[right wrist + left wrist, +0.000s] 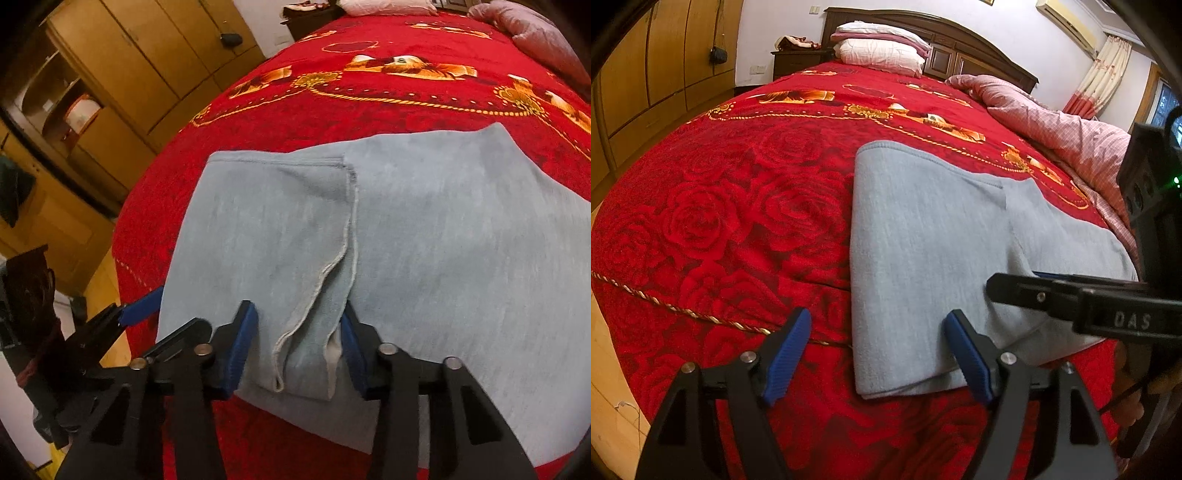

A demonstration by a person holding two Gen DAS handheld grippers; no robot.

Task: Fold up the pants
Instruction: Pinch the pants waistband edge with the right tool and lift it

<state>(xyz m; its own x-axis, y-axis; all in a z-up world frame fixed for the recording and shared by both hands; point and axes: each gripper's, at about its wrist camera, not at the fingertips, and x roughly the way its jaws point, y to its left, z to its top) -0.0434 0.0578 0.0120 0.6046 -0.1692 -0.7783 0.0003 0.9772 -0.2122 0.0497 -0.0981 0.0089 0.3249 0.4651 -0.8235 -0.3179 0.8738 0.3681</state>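
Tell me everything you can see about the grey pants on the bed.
The grey pants are of soft knit-like fabric and lie folded in layers on the red rose bedspread, near its front edge. A folded part with stitched hems lies on top at one side. The right gripper is open with its blue pads on both sides of a raised fold. The left gripper is open at the pants' near corner.

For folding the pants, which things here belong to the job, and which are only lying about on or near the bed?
Belong to the job:
- grey pants, partly folded
- left gripper, open
- right gripper, open around a fold of the pants
- red bedspread, the work surface

Lying about:
- pillows
- pink quilt
- wardrobe
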